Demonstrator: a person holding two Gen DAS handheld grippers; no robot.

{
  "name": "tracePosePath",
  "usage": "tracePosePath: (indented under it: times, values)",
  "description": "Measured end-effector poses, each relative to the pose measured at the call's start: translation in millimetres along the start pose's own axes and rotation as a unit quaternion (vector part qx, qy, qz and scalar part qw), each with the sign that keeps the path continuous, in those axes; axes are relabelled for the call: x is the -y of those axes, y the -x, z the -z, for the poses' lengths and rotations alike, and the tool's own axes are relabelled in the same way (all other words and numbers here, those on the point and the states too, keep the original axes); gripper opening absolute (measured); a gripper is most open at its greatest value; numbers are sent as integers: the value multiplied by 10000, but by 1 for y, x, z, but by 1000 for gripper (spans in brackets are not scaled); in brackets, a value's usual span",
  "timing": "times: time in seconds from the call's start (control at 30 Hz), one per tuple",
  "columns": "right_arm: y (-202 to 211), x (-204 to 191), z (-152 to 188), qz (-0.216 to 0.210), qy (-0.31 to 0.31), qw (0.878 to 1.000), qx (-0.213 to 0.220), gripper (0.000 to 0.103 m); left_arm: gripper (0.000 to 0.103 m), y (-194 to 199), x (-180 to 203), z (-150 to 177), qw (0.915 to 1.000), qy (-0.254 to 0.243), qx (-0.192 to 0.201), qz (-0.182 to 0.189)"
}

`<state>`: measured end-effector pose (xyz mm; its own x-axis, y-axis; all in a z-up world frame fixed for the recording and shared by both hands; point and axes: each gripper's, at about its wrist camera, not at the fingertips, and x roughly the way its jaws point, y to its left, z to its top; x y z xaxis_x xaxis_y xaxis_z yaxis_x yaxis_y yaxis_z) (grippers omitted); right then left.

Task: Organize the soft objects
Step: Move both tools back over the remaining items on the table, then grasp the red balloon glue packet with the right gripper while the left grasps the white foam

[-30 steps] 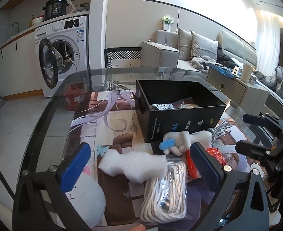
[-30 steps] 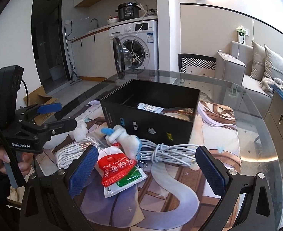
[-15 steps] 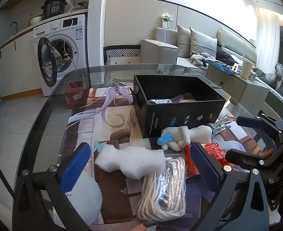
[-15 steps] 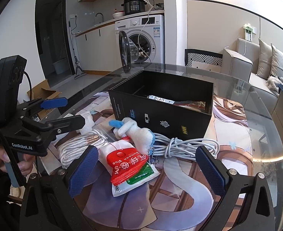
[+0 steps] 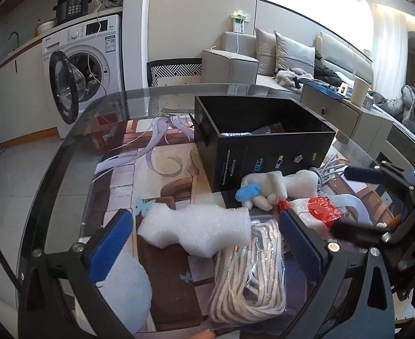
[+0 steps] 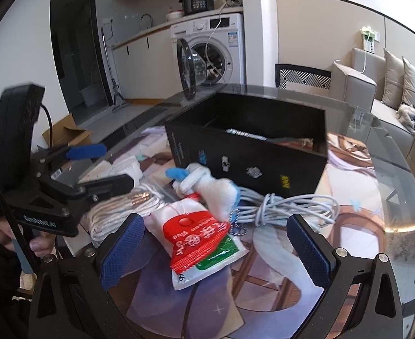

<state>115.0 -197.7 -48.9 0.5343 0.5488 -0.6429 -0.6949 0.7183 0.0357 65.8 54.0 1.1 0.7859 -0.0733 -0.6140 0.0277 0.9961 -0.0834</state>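
Left claw: spread, gripping nothing, above foam piece and bagged rope. Glass bench: carries all items. Plush toy: touching front wall of black box. Red-and-white packet: just beside toy. Grey cable: coiled beside box. Right claw: spread, empty, over packet.

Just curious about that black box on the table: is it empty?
Not empty. The open-topped black box already holds a few things, among them a silvery packet.
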Motion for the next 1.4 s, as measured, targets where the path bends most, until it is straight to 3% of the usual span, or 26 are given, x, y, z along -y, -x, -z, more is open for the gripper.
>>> tracePosePath:
  times: [0.47, 1.0, 1.4]
  values:
    - [-26, -13, -2, -172, -191, 9995, -200, 101, 103, -3, -11, 0, 9998, 196, -63, 12]
    - [-28, -26, 2, -407, 139, 9988, -226, 67, 103, -4, -17, 0, 9994, 328, -119, 26]
    - [9, -1, -3, -471, -8, 9988, 144, 62, 103, -6, -20, 0, 9989, 409, -211, 63]
